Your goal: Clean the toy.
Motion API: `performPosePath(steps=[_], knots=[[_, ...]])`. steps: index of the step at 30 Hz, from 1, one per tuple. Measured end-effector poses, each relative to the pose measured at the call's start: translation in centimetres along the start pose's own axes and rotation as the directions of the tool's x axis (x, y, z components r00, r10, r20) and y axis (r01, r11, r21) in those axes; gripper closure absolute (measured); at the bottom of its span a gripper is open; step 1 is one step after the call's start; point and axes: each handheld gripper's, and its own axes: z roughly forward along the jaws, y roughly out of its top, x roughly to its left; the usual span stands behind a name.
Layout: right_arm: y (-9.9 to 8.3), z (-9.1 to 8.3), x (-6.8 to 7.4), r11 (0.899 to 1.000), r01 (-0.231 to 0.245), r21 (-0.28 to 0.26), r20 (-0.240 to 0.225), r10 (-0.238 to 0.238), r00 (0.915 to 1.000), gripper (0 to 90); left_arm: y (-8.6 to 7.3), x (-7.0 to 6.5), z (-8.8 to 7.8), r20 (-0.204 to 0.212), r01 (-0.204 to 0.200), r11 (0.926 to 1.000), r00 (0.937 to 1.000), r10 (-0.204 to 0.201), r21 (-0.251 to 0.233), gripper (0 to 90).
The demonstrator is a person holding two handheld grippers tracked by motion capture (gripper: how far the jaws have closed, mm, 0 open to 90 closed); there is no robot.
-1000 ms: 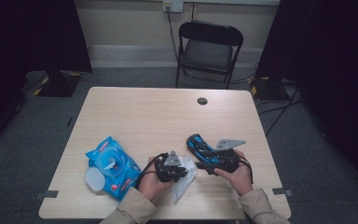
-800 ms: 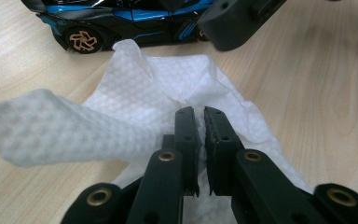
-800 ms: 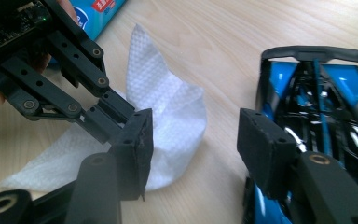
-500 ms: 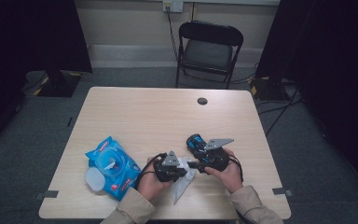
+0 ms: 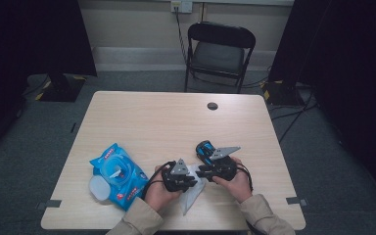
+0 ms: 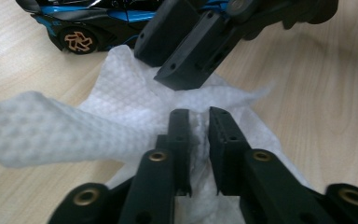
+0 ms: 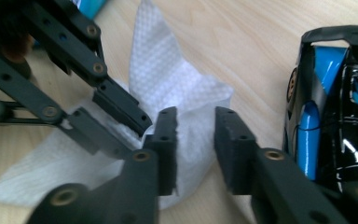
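The left gripper [image 6: 198,126] pinches the white wipe [image 6: 121,112] between its nearly closed jaws, the right gripper [image 7: 196,123] has just been closing around its edge without squeezing yet, and the toy car [image 7: 328,102] beside them looks not yet wiped.

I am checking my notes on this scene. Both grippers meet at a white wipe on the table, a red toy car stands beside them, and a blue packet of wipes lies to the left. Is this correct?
Not quite: the toy car is blue and black, not red, as the left gripper view shows. The rest holds: the left gripper and right gripper meet at the white wipe, and the blue packet of wipes lies to the left.
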Motion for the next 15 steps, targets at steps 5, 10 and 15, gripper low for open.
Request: performPosePath(steps=[5, 10, 15], knots=[[0.0, 0.3, 0.3, 0.999, 0.035, 0.042, 0.017, -0.035, 0.9992, 89.6, 0.3, -0.5, -0.1, -0.014, -0.005, 0.9999, 0.9999, 0.005, 0.014, 61.2], [0.2, 0.0, 0.5, 0.998, 0.039, 0.04, 0.048, -0.041, 0.998, 90.0, 0.1, -0.7, -0.6, -0.026, -0.003, 0.9997, 0.9997, 0.004, 0.022, 48.3], [0.4, -0.8, 0.3, 1.0, 0.026, 0.002, 0.054, -0.026, 0.9982, 90.0, -0.1, -0.4, -1.0, -0.045, 0.009, 0.9996, 0.999, -0.008, 0.027, 43.1]])
